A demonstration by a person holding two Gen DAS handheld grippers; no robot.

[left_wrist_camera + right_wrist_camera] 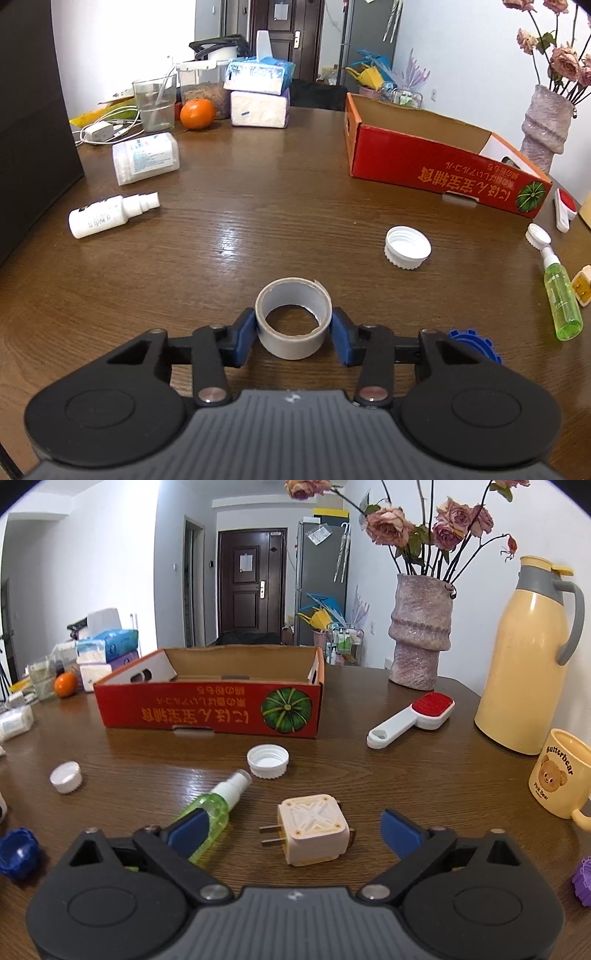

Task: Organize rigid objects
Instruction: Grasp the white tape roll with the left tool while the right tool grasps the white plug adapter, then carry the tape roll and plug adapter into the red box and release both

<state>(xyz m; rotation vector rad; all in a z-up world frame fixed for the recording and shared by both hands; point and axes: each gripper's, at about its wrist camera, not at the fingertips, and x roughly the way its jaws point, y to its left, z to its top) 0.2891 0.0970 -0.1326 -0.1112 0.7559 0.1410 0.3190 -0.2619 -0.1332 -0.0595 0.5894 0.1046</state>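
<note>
My left gripper point(293, 330) has its blue pads against both sides of a grey tape roll point(293, 317) that stands on the brown table. My right gripper point(293, 830) is open, its pads on either side of a cream plug adapter point(314, 829) lying on the table, not touching it. A green spray bottle point(214, 812) lies beside the right gripper's left pad. An open red cardboard box point(210, 709) stands behind, also in the left wrist view point(436, 162). White caps point(267, 760) point(66, 777) lie in front of it.
A white bottle point(110, 214), a pill jar point(146, 157), an orange point(197, 113), tissue packs point(258, 92) and a glass point(153, 105) lie far left. A lint brush point(413, 716), vase point(421, 631), yellow thermos point(524, 657) and bear mug point(561, 775) stand right. A blue cap point(18, 853) lies near left.
</note>
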